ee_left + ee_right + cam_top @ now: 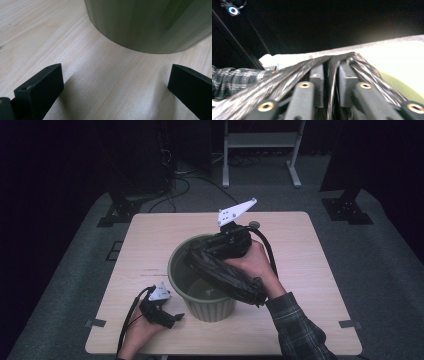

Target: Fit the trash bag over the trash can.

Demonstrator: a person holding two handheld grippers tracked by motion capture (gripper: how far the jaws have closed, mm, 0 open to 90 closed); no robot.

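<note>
A green ribbed bin (176, 266) stands in the middle of the wooden table (300, 235). Across its rim lies a black plastic bag (225, 274), which hides the jaws of my right gripper (200, 256) over the bin's far side. In the right gripper view the bag (287, 75) drapes over both jaws, and a thin fold of it runs through the narrow gap of my right gripper (332, 68); the pads stand slightly apart. My left gripper (176, 317) rests on the table at the bin's near left, open. Between its jaws, my left gripper (115, 75) has only bare table, with the bin wall (150, 25) just ahead.
A person's hand and plaid sleeve (300, 330) come in from the lower right. A white stand (260, 150) and cables lie on the dark floor beyond the table. Tape marks (95, 323) sit near the table's front corners.
</note>
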